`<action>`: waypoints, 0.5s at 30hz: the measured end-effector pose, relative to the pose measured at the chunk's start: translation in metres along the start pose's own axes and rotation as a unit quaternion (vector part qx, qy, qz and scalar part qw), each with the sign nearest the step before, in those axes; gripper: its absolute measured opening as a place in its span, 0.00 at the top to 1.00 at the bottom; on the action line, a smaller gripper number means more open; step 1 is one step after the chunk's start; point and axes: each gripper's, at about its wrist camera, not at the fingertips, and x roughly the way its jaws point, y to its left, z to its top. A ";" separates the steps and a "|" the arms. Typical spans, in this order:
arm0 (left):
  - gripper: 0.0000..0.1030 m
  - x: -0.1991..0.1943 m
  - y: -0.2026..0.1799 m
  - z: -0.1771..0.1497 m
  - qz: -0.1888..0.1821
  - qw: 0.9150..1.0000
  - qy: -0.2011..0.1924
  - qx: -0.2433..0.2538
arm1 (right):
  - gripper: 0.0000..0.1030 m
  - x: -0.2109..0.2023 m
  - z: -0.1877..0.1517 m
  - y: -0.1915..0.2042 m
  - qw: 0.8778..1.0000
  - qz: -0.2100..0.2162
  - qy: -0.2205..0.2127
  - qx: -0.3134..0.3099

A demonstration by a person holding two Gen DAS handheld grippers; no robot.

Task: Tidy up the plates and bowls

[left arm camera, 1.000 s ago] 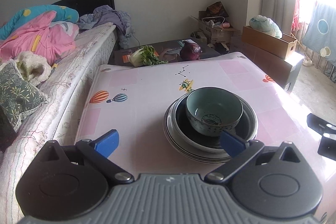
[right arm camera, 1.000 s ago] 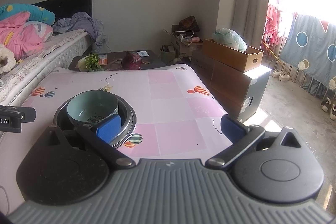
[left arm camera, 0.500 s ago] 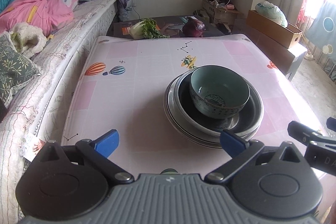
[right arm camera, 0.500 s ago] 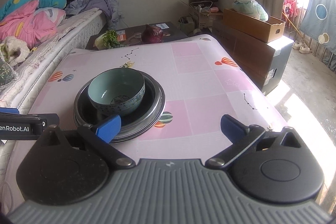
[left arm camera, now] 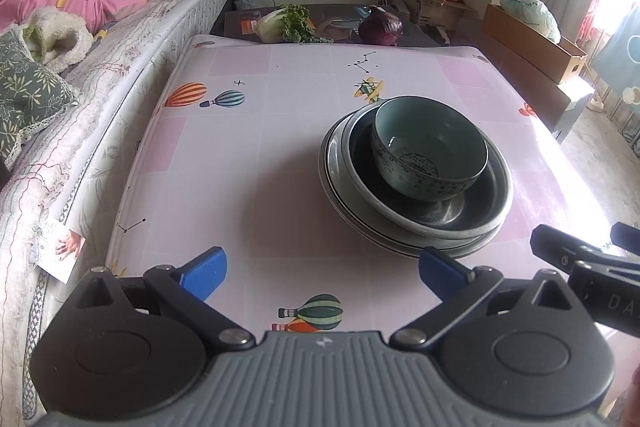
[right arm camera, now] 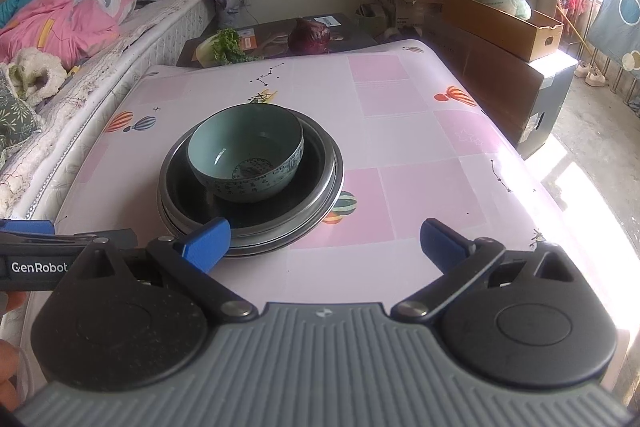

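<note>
A pale green bowl (left arm camera: pixel 430 151) sits inside a dark metal basin (left arm camera: pixel 476 211), which rests on stacked plates (left arm camera: pixel 340 203) on the pink table (left arm camera: pixel 248 163). The stack also shows in the right wrist view, with the bowl (right arm camera: pixel 246 155), the basin (right arm camera: pixel 316 179) and the plates (right arm camera: pixel 256 247). My left gripper (left arm camera: pixel 322 269) is open and empty, above the table's near edge, left of the stack. My right gripper (right arm camera: pixel 325 241) is open and empty, just in front of the stack, its left fingertip over the plates' near rim.
A bed with bedding (left arm camera: pixel 80 11) runs along the table's left side. A low dark table behind holds a cabbage (left arm camera: pixel 286 23) and a purple cabbage (left arm camera: pixel 380 26). Cardboard boxes (right arm camera: pixel 500 23) stand to the right. The right gripper shows in the left wrist view (left arm camera: pixel 580 263).
Both grippers have risen and tilted down, so the stack sits farther up in both views. The grippers stay open and the stack has not moved.
</note>
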 end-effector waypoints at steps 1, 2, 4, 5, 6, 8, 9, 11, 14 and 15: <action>0.00 0.001 0.001 0.000 0.001 1.000 0.001 -0.001 | 0.01 0.001 0.000 0.001 1.000 0.000 0.004 0.000; 0.00 0.001 0.002 0.000 0.001 1.000 0.003 -0.003 | 0.01 0.002 0.000 0.002 1.000 -0.001 0.007 0.000; 0.00 0.001 0.003 0.000 0.003 1.000 0.003 -0.006 | 0.01 0.006 0.000 0.002 1.000 -0.003 0.012 -0.003; 0.00 0.000 0.003 0.001 0.005 1.000 0.003 -0.007 | 0.01 0.007 -0.001 0.002 1.000 -0.004 0.013 -0.004; 0.00 0.000 0.003 0.001 0.007 1.000 0.002 -0.008 | 0.01 0.008 -0.001 0.002 1.000 -0.006 0.014 -0.004; 0.00 0.000 0.004 0.002 0.009 1.000 0.001 -0.011 | 0.01 0.011 0.000 0.002 1.000 -0.006 0.016 -0.003; 0.00 0.000 0.005 0.003 0.009 1.000 0.000 -0.012 | 0.01 0.011 0.000 0.001 1.000 -0.006 0.016 -0.002; 0.00 0.000 0.006 0.004 0.011 1.000 -0.001 -0.014 | 0.01 0.012 0.001 0.001 1.000 -0.006 0.016 -0.002; 0.00 -0.001 0.006 0.004 0.012 1.000 -0.004 -0.014 | 0.01 0.013 0.002 0.001 1.000 -0.007 0.015 -0.001; 0.00 -0.001 0.006 0.004 0.012 1.000 -0.004 -0.014 | 0.01 0.013 0.002 0.001 1.000 -0.007 0.014 -0.001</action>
